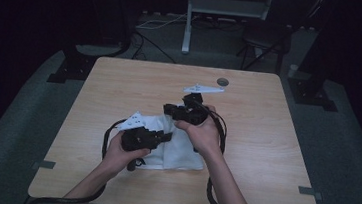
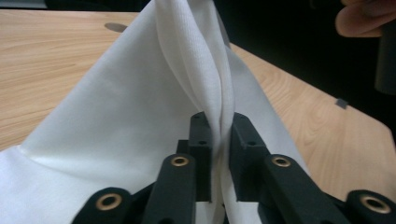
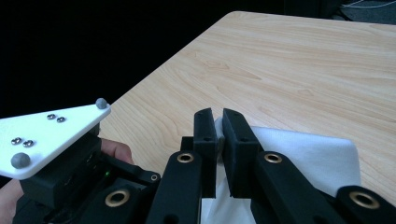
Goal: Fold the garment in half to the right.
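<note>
A person is working a white cloth (image 1: 177, 149) on a wooden table (image 1: 254, 154) with a gripper in each hand.

The left gripper (image 1: 164, 137) is lying low over the cloth, its jaws pointing toward the right gripper. In the left gripper view (image 2: 218, 135) its two black jaws are standing nearly together with a bunched fold of cloth (image 2: 205, 70) pinched between them — the pads are pressing on the fabric from both sides. Ahead of these jaws the fold is rising steeply as a narrow ridge, and to either side the cloth is sloping down to the table (image 2: 51, 60) like a tent. A round hole (image 2: 117, 27) in the tabletop is showing beyond the cloth, and a fingertip of the other hand (image 2: 362, 18) is sitting at the upper right.

The right gripper (image 1: 169, 109) is held just beyond the left one, higher, its jaws pointing toward the person's left. In the right gripper view (image 3: 218, 135) its jaws are also closed on cloth: a thin white edge (image 3: 218, 133) is sitting squeezed in the slit between the pads, and more of the cloth is spreading out below and to the right of them onto the table (image 3: 289, 60). Beside these jaws, down to their left, the left gripper's grey three-cornered plate (image 3: 49, 135) is showing, with the left hand (image 3: 114, 150) wrapped round the body beneath it.

The cloth is lying under and between the two grippers — both are gripping it, and part of it is lifted off the table.
</note>
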The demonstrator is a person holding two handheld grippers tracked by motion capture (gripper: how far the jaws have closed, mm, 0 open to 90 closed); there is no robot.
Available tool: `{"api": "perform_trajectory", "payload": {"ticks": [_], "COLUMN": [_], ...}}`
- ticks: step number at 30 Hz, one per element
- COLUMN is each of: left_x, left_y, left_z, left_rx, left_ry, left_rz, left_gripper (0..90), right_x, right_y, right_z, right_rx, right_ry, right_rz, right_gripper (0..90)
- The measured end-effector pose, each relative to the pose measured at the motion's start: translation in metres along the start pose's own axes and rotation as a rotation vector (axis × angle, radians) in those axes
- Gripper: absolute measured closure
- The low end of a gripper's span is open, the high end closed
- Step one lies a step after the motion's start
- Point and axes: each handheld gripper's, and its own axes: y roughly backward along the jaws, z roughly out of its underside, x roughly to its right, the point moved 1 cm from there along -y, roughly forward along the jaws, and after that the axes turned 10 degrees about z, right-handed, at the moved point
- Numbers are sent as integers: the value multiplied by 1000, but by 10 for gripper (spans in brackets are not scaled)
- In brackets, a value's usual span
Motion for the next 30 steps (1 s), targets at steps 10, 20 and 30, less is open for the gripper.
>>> {"api": "perform_trajectory", "payload": {"ticks": [10, 20, 30], "left_x": [0, 0, 1], "left_y": [5, 22, 39], "left_z": [0, -9, -11], "left_rx": [25, 52, 39], "left_ry": [-4, 27, 60], "left_rz": [3, 4, -26], "left_gripper": [858, 859, 859], "right_x": [2, 11, 32], "right_y": [-1, 10, 21], "right_z": [2, 2, 6], "right_rx": [-1, 69, 105], "right_ry": [28, 26, -63], "right_rz": [7, 22, 37], "right_gripper": [729, 381, 284]}}
